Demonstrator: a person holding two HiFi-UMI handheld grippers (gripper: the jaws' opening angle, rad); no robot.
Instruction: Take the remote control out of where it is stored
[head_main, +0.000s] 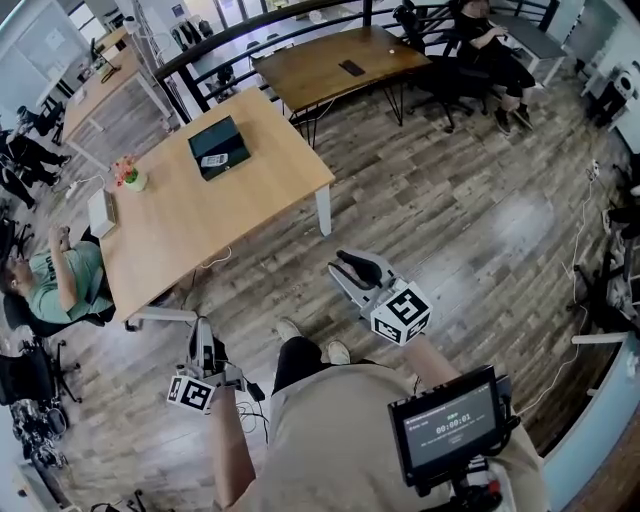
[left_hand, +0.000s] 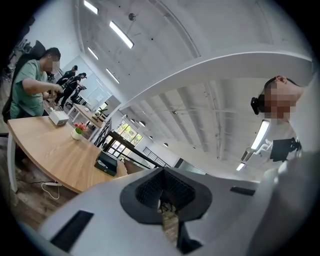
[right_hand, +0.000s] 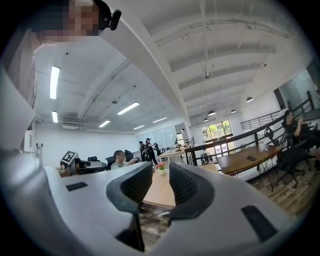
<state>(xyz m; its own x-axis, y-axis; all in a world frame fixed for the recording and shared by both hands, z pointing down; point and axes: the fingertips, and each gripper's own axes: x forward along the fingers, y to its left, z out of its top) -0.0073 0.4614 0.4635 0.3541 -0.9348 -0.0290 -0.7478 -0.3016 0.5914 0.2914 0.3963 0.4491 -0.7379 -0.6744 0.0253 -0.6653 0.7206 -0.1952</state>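
Remote control (head_main: 213, 160) in box (head_main: 228, 138), far ahead | left claw (head_main: 205, 332) closed, empty | right claw (head_main: 346, 263) narrowly apart, empty

— How is the near table (head_main: 230, 205) finished?
— Pale wood is seen, matt and smooth. The farther table (head_main: 330, 62) is of darker wood with a slight sheen. The floor (head_main: 480, 230) is laid in grey-brown wood-look planks, and light is reflected off them.
— And the tools?
— The left gripper (left_hand: 163, 192) and the right gripper (right_hand: 156, 182) are cased in pale grey matt plastic. The pads (right_hand: 135, 185) are dark, finely ribbed and rubber-like. The screen (head_main: 455, 425) is glossy.
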